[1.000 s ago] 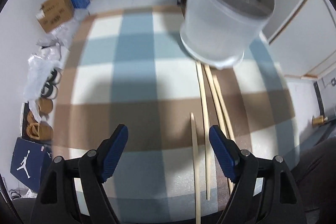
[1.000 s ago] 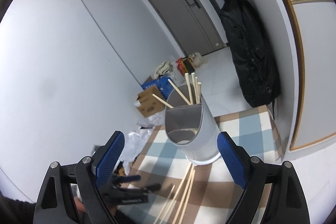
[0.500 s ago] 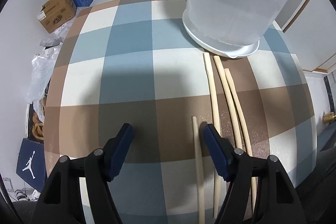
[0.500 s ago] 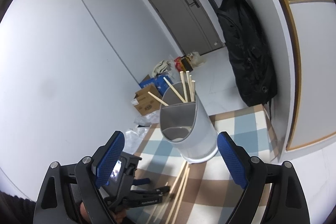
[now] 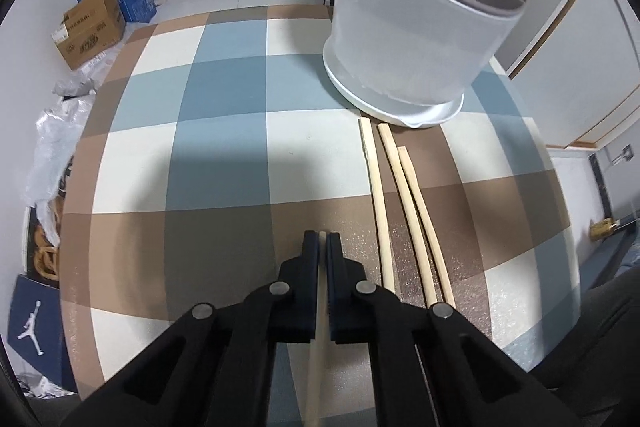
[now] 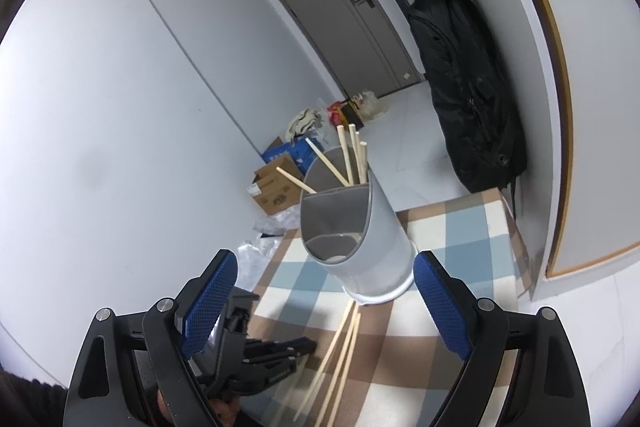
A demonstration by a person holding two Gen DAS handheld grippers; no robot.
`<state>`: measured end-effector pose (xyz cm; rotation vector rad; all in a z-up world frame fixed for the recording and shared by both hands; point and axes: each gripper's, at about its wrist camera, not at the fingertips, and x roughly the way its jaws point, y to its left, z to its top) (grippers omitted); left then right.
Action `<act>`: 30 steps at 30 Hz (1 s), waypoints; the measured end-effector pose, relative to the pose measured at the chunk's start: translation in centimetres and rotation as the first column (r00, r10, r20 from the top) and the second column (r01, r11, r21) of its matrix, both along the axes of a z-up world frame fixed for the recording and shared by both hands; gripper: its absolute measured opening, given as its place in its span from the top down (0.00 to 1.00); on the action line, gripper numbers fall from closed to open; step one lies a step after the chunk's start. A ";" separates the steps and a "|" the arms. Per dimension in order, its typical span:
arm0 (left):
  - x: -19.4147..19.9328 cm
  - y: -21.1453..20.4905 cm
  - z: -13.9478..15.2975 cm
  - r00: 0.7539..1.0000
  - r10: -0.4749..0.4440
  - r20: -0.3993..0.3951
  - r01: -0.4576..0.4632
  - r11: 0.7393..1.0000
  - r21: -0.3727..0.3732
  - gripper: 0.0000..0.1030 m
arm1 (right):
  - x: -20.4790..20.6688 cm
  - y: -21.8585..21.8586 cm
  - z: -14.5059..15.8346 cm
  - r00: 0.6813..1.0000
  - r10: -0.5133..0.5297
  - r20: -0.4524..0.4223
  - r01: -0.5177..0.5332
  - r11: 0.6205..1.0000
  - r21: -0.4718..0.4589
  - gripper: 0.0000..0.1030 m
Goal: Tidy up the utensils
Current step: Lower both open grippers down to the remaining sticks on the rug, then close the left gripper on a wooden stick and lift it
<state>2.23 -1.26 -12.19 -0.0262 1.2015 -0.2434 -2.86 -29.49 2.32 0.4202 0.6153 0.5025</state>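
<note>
My left gripper [image 5: 322, 241] is shut on a wooden chopstick [image 5: 317, 355] that lies on the checked tablecloth [image 5: 224, 131]. Three more chopsticks [image 5: 404, 203] lie side by side to its right, their far ends near a grey divided utensil holder [image 5: 416, 27]. The holder [image 6: 360, 239] stands upright and has several chopsticks [image 6: 348, 159] in its far compartment. My right gripper [image 6: 324, 307] is open and empty, held above the table and facing the holder. The left gripper [image 6: 276, 351] shows low in the right wrist view.
Cardboard boxes [image 5: 90, 27] and bags [image 5: 56, 147] lie on the floor left of the table. A black coat [image 6: 468, 95] hangs on the wall behind the table. A grey door [image 6: 340, 23] is at the back.
My left gripper has lowered to the table, shifted right and closed on the leftmost chopstick. The right gripper has stayed open, drifting slightly.
</note>
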 end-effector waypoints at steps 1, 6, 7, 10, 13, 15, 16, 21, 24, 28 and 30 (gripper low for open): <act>0.2 0.1 0.1 1.000 0.009 -0.005 -0.010 1.000 -0.008 1.00 | 0.0 0.1 -0.1 1.000 0.001 -0.003 -0.001 1.000 -0.007 0.12; 1.8 2.5 0.5 0.997 0.081 -0.004 -0.081 0.995 -0.061 1.00 | 0.2 1.2 -0.8 0.999 0.020 -0.034 -0.022 0.998 -0.054 0.12; 2.0 2.9 0.8 0.996 0.091 -0.002 -0.091 0.993 -0.074 1.00 | 0.3 1.6 -1.0 0.999 0.028 -0.044 -0.031 0.997 -0.066 0.12; 2.7 4.0 2.0 0.992 0.121 0.033 -0.116 0.987 -0.109 1.00 | 0.9 2.9 -2.1 0.993 0.066 -0.097 -0.075 0.992 -0.102 0.12; 3.3 4.9 4.0 0.985 0.137 0.102 -0.122 0.983 -0.140 1.00 | 1.6 5.4 -4.2 0.974 0.124 -0.191 -0.152 0.978 -0.144 0.13; 3.5 5.4 5.0 0.979 0.146 0.141 -0.123 0.980 -0.159 1.00 | 2.0 7.3 -5.7 0.957 0.151 -0.247 -0.203 0.959 -0.199 0.29; 3.7 5.7 5.3 0.977 0.149 0.152 -0.123 0.978 -0.168 1.00 | 2.2 8.5 -6.7 0.946 0.166 -0.280 -0.234 0.944 -0.233 0.44; 3.1 6.2 4.9 0.968 0.171 0.181 -0.130 0.967 -0.219 1.00 | 3.8 12.7 -10.1 0.914 0.183 -0.362 -0.301 0.905 -0.302 0.56; 3.2 6.9 4.9 0.968 0.187 0.168 -0.142 0.959 -0.247 1.00 | 5.0 13.9 -10.9 0.916 0.165 -0.366 -0.289 0.904 -0.315 0.58; 3.6 8.3 5.7 0.961 0.208 0.185 -0.152 0.949 -0.275 1.00 | 6.9 15.5 -11.6 0.927 0.127 -0.353 -0.274 0.871 -0.407 0.61; 3.6 8.7 5.9 0.958 0.212 0.192 -0.153 0.946 -0.286 1.00 | 7.7 16.6 -11.9 0.930 0.108 -0.352 -0.276 0.838 -0.471 0.63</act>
